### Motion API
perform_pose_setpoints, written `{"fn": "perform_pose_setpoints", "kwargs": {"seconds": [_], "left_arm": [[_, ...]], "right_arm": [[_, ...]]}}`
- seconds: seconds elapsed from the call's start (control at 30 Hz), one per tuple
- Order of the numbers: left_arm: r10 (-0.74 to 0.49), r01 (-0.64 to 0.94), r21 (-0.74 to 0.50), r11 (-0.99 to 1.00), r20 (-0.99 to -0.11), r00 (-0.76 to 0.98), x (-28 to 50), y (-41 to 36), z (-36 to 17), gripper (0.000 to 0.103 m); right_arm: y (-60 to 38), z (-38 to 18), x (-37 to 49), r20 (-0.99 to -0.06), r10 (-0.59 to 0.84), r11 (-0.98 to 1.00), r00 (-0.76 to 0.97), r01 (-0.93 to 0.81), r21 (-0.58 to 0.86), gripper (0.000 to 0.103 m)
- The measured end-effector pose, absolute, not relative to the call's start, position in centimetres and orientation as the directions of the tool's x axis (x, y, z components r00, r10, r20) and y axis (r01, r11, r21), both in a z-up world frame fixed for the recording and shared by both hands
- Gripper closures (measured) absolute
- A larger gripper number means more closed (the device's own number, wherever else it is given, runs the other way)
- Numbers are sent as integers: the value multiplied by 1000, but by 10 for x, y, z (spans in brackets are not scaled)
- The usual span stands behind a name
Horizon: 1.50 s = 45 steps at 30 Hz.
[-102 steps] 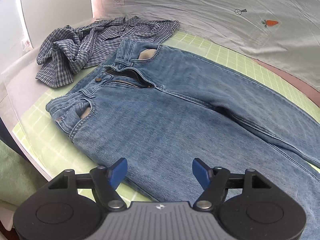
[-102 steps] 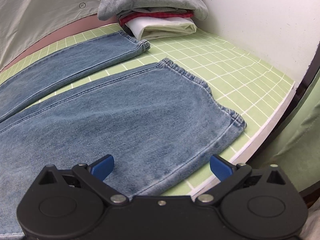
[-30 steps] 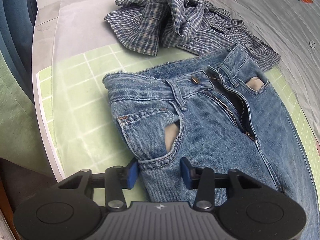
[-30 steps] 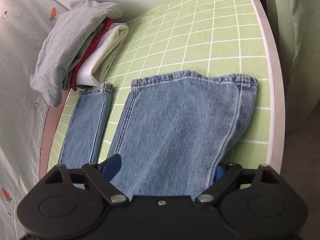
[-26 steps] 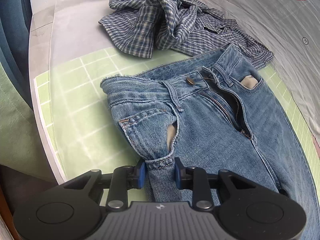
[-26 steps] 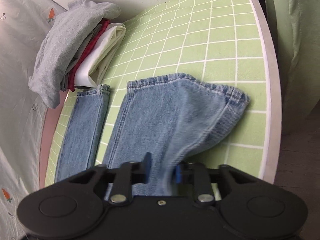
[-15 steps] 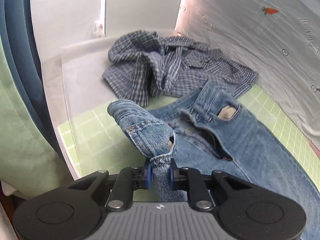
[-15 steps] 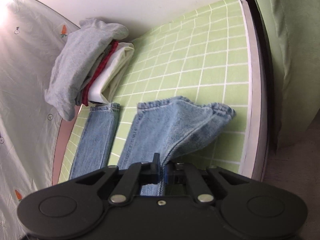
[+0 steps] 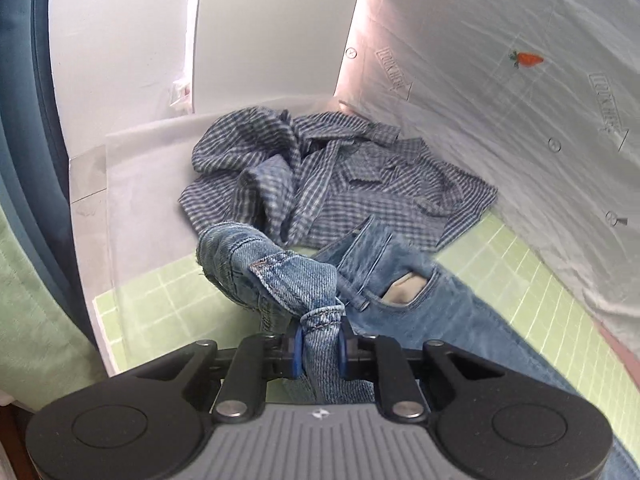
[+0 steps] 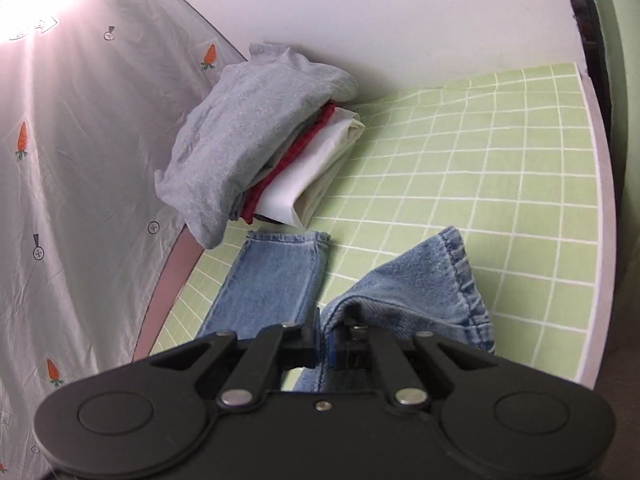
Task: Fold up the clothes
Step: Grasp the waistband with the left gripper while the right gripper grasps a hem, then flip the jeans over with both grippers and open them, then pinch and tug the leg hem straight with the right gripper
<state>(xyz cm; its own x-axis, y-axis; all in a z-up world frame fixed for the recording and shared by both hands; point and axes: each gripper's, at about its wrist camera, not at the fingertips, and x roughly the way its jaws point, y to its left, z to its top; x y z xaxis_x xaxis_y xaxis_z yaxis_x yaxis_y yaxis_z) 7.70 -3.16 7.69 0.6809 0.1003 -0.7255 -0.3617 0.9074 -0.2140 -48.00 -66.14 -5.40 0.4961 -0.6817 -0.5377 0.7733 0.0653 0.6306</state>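
Blue jeans (image 9: pixel 420 312) lie on a green grid mat (image 9: pixel 152 304). My left gripper (image 9: pixel 319 350) is shut on the near waistband corner of the jeans by the front pocket, and holds it bunched and lifted off the mat. The far pocket with its pale lining lies flat. My right gripper (image 10: pixel 325 346) is shut on the near leg of the jeans (image 10: pixel 420 292) close to its hem, lifted and folded over. The far leg (image 10: pixel 276 276) lies flat on the mat (image 10: pixel 500 208).
A crumpled blue plaid shirt (image 9: pixel 328 176) lies beyond the waistband. A stack of folded clothes (image 10: pixel 260 148), grey on top, sits at the far corner by the leg hems. A white carrot-print sheet (image 9: pixel 520 100) borders the mat. The mat's near edge (image 10: pixel 596 240) drops off.
Both grippers closed on the jeans, the left on the waistband corner and the right on the near leg. Both have since lifted their cloth off the mat and carried it toward the far side.
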Motion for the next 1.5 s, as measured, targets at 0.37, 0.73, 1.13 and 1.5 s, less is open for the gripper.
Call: {"fn": "perform_pose_setpoints", "kwargs": {"seconds": [0.37, 0.73, 1.13, 1.5], "left_arm": [[96, -383, -233, 894, -736, 670, 175, -82, 62, 84], [107, -332, -139, 933, -772, 626, 311, -140, 14, 59], [28, -150, -62, 987, -847, 531, 228, -182, -18, 29], [-11, -16, -20, 1000, -895, 445, 175, -217, -50, 27]], "right_arm": [[-725, -63, -371, -578, -663, 140, 476, 837, 528, 99], [-832, -111, -171, -710, -528, 361, 466, 880, 309, 58], [-763, -147, -268, -785, -587, 178, 198, 978, 113, 20], [-753, -162, -265, -776, -591, 263, 218, 962, 71, 40]]}}
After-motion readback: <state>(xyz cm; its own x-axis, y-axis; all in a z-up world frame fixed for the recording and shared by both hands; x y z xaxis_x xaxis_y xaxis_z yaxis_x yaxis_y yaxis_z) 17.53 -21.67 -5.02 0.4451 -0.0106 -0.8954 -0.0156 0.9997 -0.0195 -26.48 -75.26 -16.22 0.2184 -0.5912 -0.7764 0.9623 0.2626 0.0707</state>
